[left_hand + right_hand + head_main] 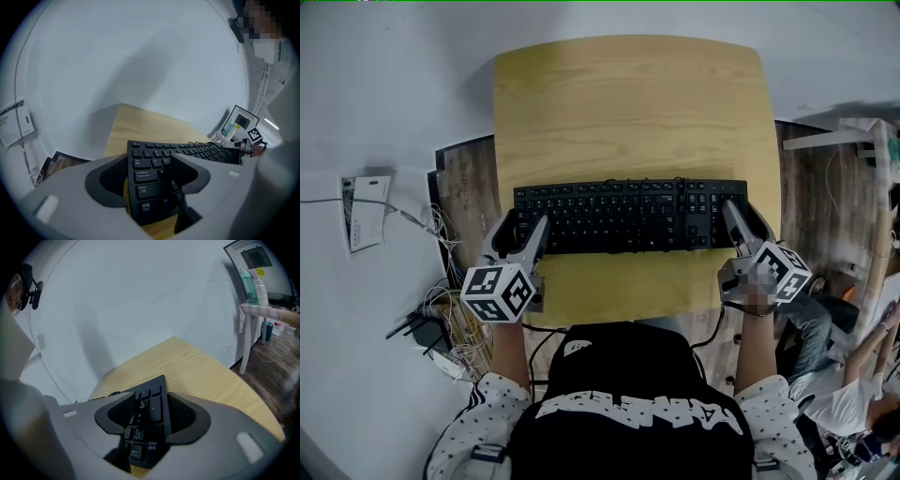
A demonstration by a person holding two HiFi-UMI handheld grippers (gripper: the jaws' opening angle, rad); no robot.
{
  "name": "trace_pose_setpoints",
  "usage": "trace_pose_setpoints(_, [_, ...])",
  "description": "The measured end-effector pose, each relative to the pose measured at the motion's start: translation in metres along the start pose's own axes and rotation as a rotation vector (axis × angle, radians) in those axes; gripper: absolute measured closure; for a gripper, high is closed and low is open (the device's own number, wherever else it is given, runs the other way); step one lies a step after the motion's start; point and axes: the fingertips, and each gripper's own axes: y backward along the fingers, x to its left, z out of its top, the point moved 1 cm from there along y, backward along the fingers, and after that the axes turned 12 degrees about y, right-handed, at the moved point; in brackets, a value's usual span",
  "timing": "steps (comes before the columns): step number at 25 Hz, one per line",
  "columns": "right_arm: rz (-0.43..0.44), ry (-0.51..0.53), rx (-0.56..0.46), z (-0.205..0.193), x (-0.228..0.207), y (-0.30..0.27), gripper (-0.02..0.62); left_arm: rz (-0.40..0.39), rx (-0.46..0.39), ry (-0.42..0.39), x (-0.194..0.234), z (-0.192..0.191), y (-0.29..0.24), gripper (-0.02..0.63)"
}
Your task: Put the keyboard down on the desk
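A black keyboard (pixel 628 216) spans the near half of the light wooden desk (pixel 628 103). My left gripper (pixel 520 227) is shut on its left end, one jaw over the keys and one beneath; in the left gripper view the keyboard (pixel 150 197) runs between the jaws of the left gripper (pixel 150 180). My right gripper (pixel 733 211) is shut on the number-pad end, and the right gripper view shows that end of the keyboard (pixel 152 397) between the jaws of the right gripper (pixel 145 417). I cannot tell whether the keyboard touches the desk (pixel 197 371).
Tangled cables and a power strip (pixel 441 352) lie on the floor at the desk's left. A white paper holder (pixel 366 211) sits further left. A white shelf (pixel 862 141) and another person (pixel 853 375) are on the right. The keyboard's cable (pixel 714 328) hangs off the near edge.
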Motion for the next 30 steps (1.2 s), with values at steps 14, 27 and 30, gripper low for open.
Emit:
trace_pose_setpoints(14, [0.015,-0.015,0.026,-0.0056,-0.0033,-0.0057,0.362,0.025,0.003,-0.01,-0.0004,-0.0023,0.0008,0.339])
trace_pose_setpoints(27, [0.017,-0.007,0.033,-0.0068,-0.0037,-0.0091,0.357,0.044,0.018,-0.017,0.0001,-0.0049,-0.001,0.336])
trace_pose_setpoints(30, [0.014,-0.002,0.033,-0.007,-0.004,-0.0088,0.356,0.046,0.022,-0.02,0.0002,-0.0054,-0.0011,0.334])
